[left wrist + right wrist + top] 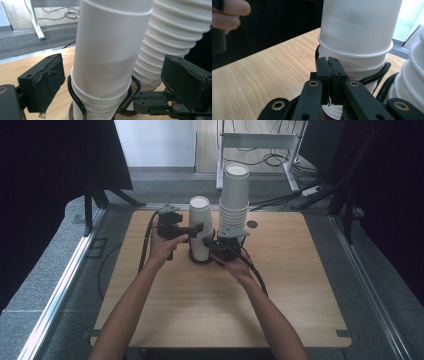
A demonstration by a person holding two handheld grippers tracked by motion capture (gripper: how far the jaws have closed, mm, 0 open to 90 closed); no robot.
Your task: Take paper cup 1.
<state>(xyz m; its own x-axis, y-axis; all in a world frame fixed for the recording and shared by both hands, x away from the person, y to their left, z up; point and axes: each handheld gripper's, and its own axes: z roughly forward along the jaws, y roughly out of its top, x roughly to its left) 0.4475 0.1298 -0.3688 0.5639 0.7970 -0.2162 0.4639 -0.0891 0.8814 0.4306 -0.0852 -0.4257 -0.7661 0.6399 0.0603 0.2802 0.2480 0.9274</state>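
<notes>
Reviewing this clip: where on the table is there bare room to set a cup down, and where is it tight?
Free: the wooden table along its near edge, plus the strips left of the left gripper and right of the right gripper. Crowded: the far middle, where the short cup stack and tall cup stack stand side by side between both grippers.

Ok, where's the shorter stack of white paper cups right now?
In the high view the shorter stack of white paper cups stands in a black wire holder near the wooden table's far middle, left of the taller cup stack.
</notes>
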